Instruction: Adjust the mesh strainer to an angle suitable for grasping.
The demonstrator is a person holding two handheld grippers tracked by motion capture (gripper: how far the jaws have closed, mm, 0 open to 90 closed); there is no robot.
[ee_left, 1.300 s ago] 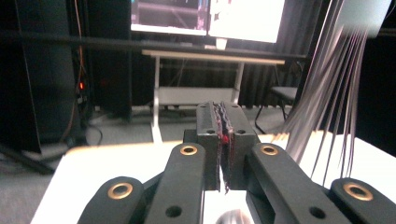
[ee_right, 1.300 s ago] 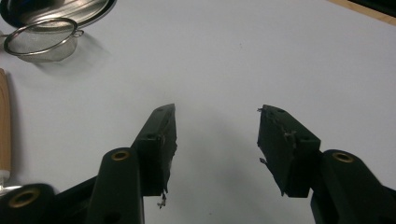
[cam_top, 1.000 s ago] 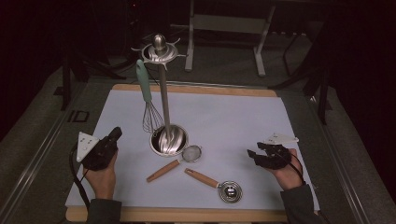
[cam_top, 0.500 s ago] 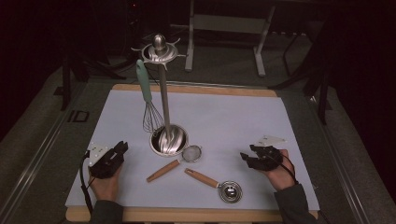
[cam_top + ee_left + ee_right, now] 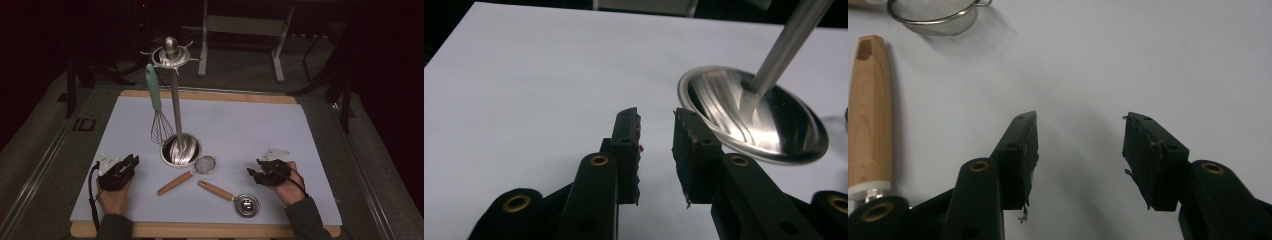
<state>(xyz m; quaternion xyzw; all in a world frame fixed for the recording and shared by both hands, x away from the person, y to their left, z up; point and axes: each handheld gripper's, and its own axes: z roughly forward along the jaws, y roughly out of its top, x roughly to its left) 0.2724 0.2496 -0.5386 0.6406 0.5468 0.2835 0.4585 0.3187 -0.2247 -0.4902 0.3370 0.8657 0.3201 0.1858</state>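
Both claws are released and empty: the left claw, just opening, left of the stand; the right claw beside the wooden-handled scoop, which risks skidding if clipped.

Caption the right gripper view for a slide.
Right gripper, fingers open and empty, over the white mat, a wooden handle and a mesh strainer nearby.

Left gripper jaws just opening, empty

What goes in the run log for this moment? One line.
left gripper opening, empty | right gripper open, empty | whisk hung on stand
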